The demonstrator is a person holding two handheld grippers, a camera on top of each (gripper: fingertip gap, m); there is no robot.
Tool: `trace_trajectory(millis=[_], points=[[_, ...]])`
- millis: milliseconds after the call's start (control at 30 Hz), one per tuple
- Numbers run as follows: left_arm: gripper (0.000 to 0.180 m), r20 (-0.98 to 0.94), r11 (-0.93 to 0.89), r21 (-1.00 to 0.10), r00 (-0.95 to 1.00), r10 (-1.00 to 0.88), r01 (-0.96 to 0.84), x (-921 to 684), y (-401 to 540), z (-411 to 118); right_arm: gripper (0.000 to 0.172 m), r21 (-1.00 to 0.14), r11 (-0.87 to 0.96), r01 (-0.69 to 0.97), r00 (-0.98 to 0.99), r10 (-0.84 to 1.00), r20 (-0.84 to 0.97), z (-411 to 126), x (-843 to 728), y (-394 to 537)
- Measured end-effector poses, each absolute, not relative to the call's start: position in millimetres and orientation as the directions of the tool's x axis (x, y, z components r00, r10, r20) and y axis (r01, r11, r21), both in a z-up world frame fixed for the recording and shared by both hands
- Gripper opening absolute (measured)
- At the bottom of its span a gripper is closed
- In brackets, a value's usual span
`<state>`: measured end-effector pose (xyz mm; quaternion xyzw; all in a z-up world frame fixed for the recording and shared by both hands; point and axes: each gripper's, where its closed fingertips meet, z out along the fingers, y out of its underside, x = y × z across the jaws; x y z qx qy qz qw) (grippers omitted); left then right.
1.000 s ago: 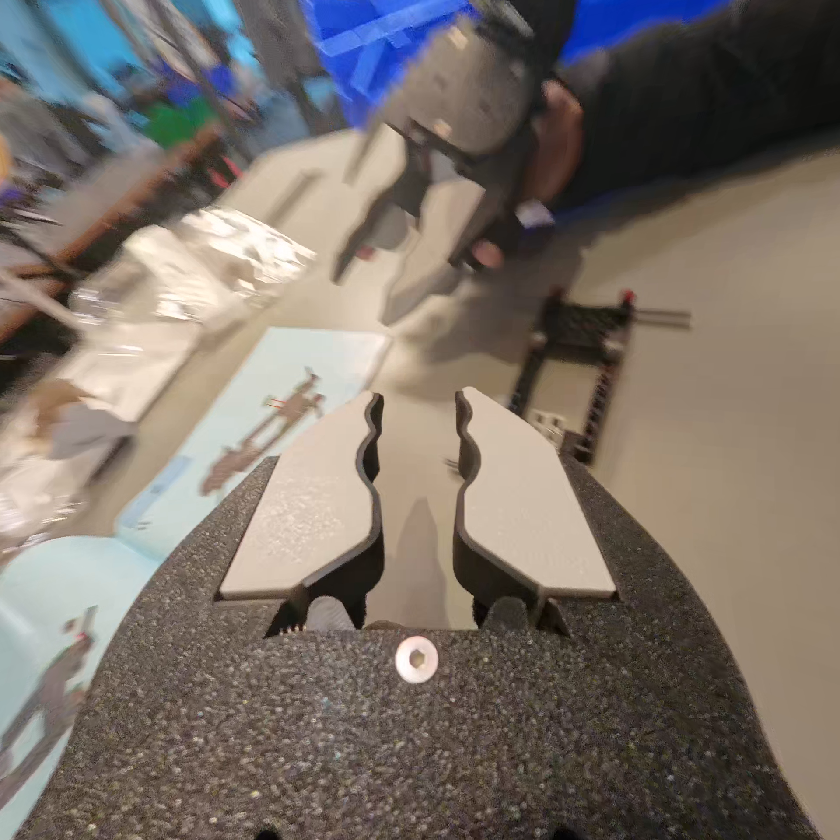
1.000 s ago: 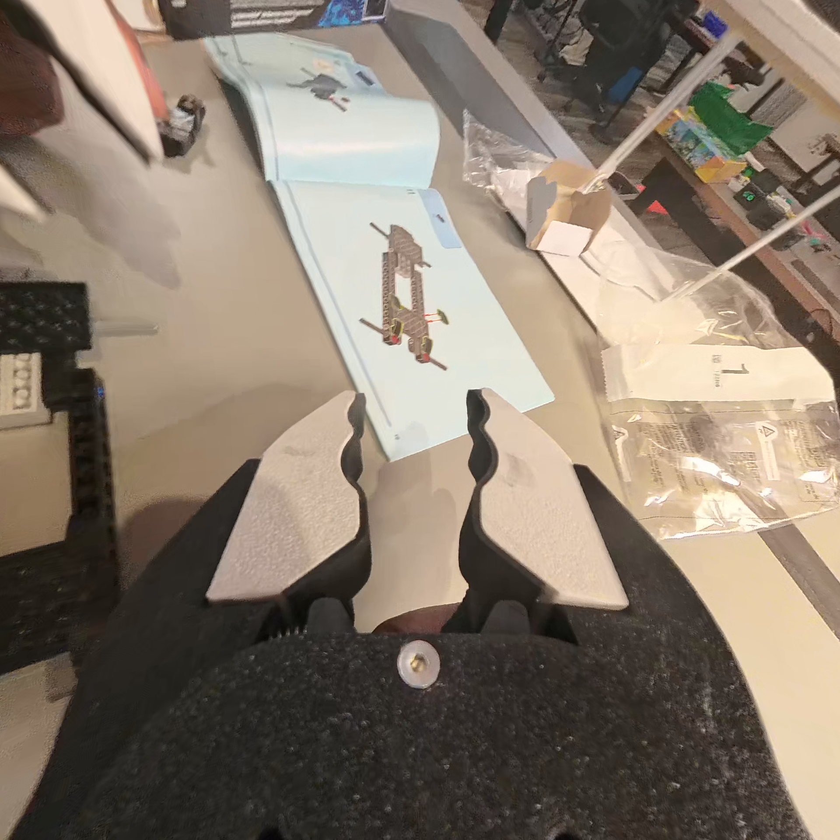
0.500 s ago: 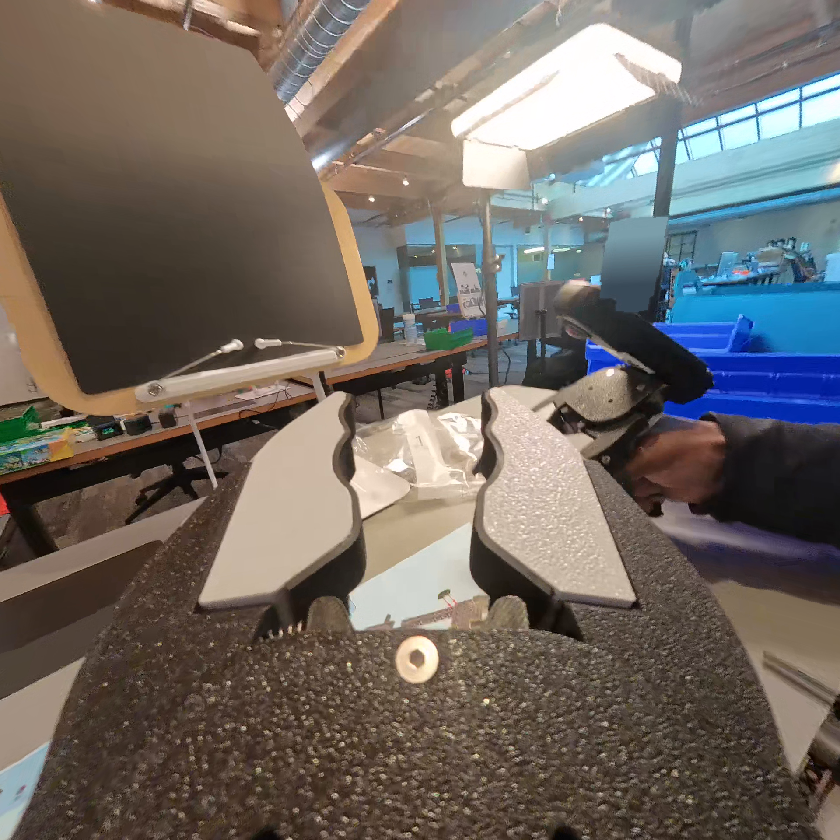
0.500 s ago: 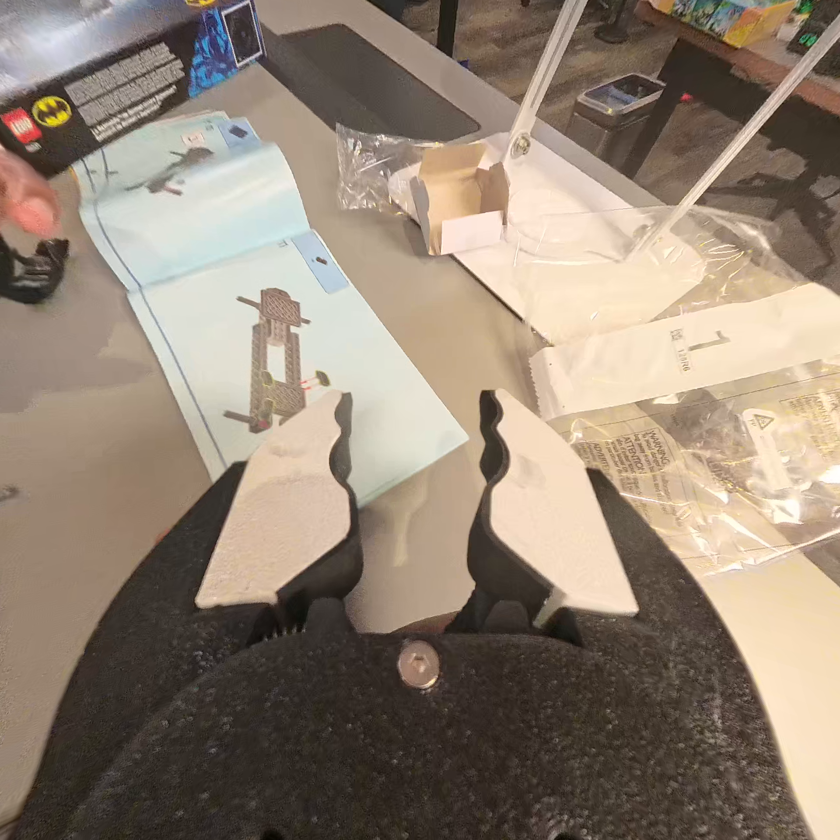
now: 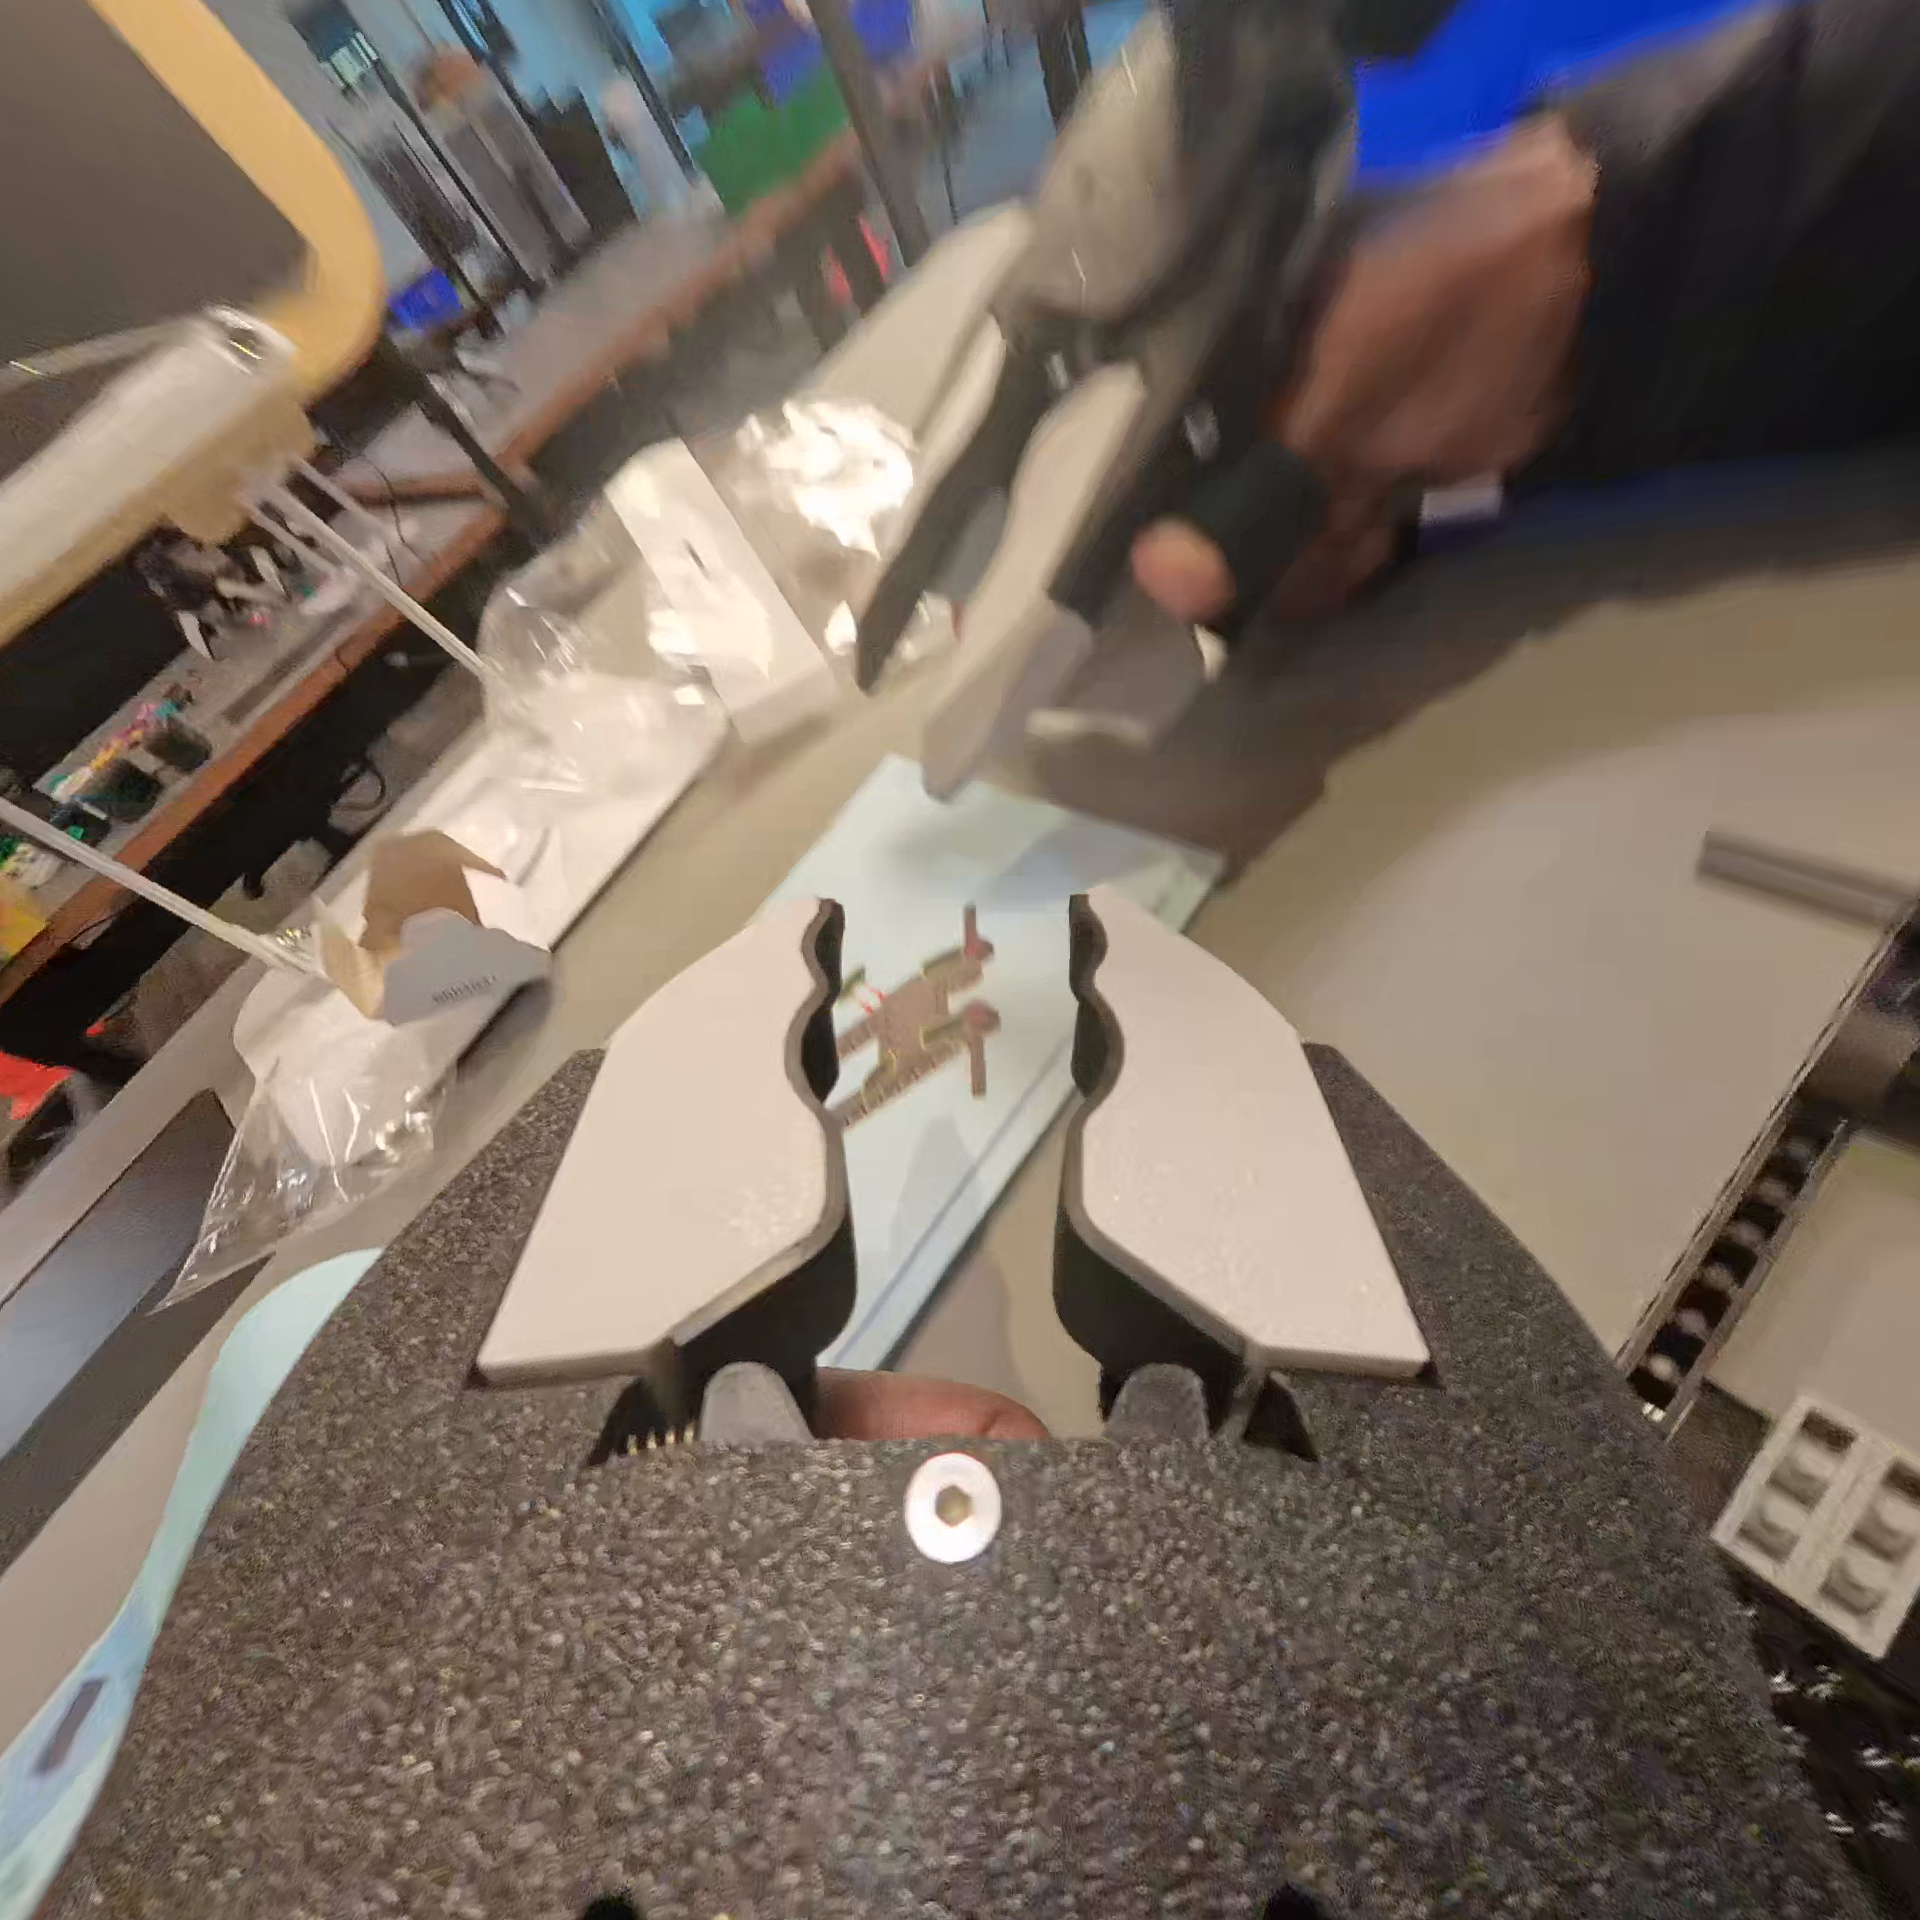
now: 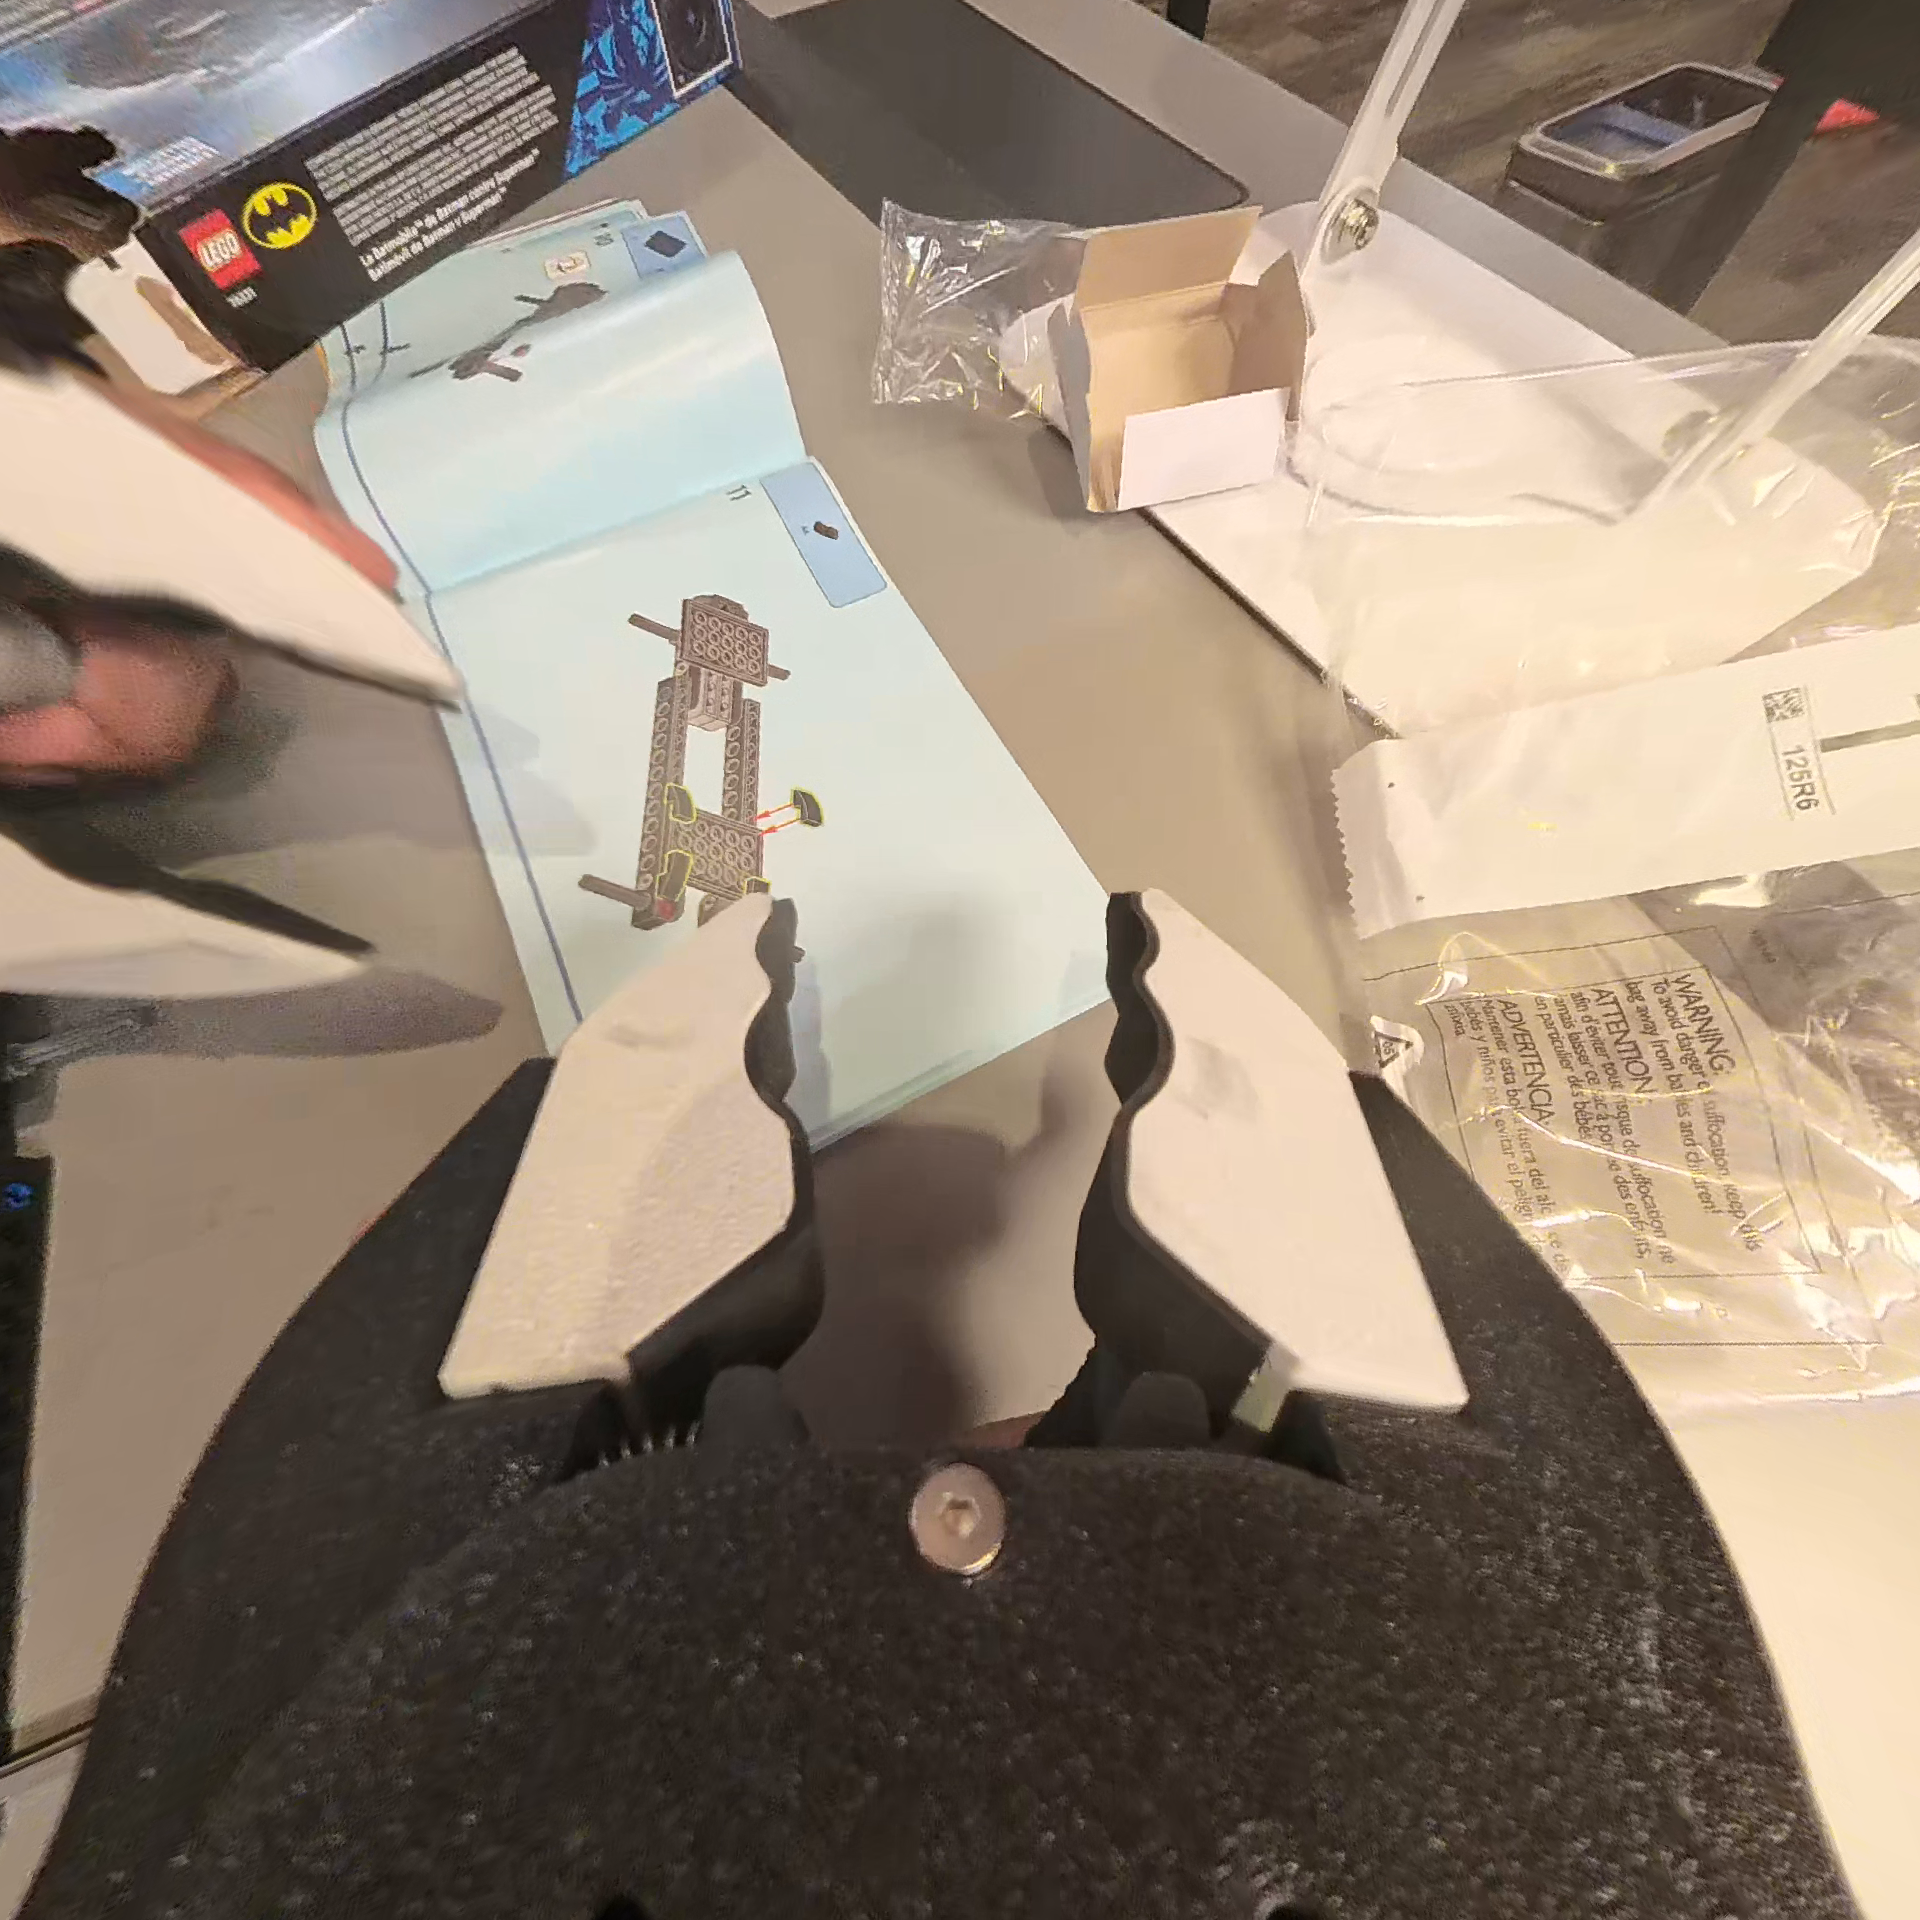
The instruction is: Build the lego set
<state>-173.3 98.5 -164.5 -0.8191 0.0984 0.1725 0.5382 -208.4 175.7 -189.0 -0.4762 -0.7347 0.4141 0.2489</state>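
Observation:
My left gripper [image 5: 951,914] is open and empty. It hangs above the open light-blue instruction booklet [image 5: 935,1091], whose drawing shows between the fingers. My right gripper [image 6: 951,909] is also open and empty, over the near corner of the same booklet [image 6: 883,748]. Each gripper shows blurred in the other's view: the right one, held by a hand, at the upper centre of the left wrist view [image 5: 997,644], the left one at the left edge of the right wrist view [image 6: 208,707]. A black brick frame [image 5: 1756,1174] with a grey studded piece [image 5: 1829,1517] lies to the right of my left gripper.
A dark toy box [image 6: 364,135] lies beyond the booklet. A small opened cardboard box [image 6: 1174,395], clear plastic bags [image 6: 1662,1091] and a white-based stand with clear rods [image 6: 1455,488] crowd the right side. A grey axle [image 5: 1808,883] lies on the grey table [image 5: 1455,1039].
My left gripper swung down from facing the room to face the booklet, and its jaws narrowed a little. My right gripper moved over the booklet's corner and opened wider. Both stayed empty.

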Motion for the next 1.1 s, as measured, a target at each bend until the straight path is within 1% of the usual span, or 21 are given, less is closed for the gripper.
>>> trace_trajectory(millis=[100,133,167,233,400,467,600,700,833,1000,1100], points=[[0.047,-0.508,-0.576,-0.689,0.860,-0.048,-0.439,-175.7,95.9,-200.1,0.059,-0.834,0.218,0.508,-0.425,0.905,-0.023,-192.2,-208.6,174.8],[0.041,-0.549,-0.587,-0.658,0.834,-0.053,-0.471,-176.8,95.7,-202.4,0.059,-0.829,0.231,0.509,-0.429,0.903,-0.012,-193.4,-208.4,174.0],[0.040,-0.562,-0.583,-0.650,0.825,-0.062,-0.487,-175.0,96.0,-202.6,0.059,-0.825,0.244,0.510,-0.431,0.902,0.001,-194.4,-208.3,173.1],[0.034,-0.533,-0.583,-0.660,0.842,-0.082,-0.474,-170.2,96.3,-204.9,0.059,-0.819,0.266,0.509,-0.437,0.899,0.021,-195.8,-208.0,171.7],[0.028,-0.493,-0.587,-0.665,0.862,-0.120,-0.462,-166.7,96.4,-208.0,0.058,-0.816,0.264,0.514,-0.455,0.891,0.002,-196.6,-207.0,169.6],[0.029,-0.468,-0.582,-0.668,0.870,-0.155,-0.463,-163.4,97.0,-209.3,0.058,-0.820,0.250,0.515,-0.458,0.889,-0.017,-195.5,-206.8,169.7],[0.032,-0.461,-0.598,-0.617,0.851,-0.252,-0.511,-159.6,101.2,-214.0,0.057,-0.820,0.231,0.523,-0.478,0.876,-0.058,-195.3,-205.6,167.8],[0.031,-0.431,-0.619,-0.593,0.852,-0.295,-0.515,-156.4,108.4,-217.8,0.057,-0.823,0.213,0.526,-0.475,0.877,-0.077,-194.4,-205.8,168.9],[0.021,-0.415,-0.619,-0.614,0.867,-0.275,-0.490,-154.9,113.0,-218.1,0.056,-0.826,0.192,0.531,-0.457,0.885,-0.089,-193.7,-206.9,171.8],[0.020,-0.365,-0.612,-0.668,0.903,-0.226,-0.423,-158.0,112.9,-216.2,0.054,-0.821,0.170,0.546,-0.454,0.883,-0.119,-194.5,-207.5,172.7],[0.014,-0.354,-0.608,-0.672,0.904,-0.238,-0.423,-155.7,112.6,-217.0,0.054,-0.820,0.164,0.549,-0.454,0.882,-0.128,-194.7,-207.7,172.7]])
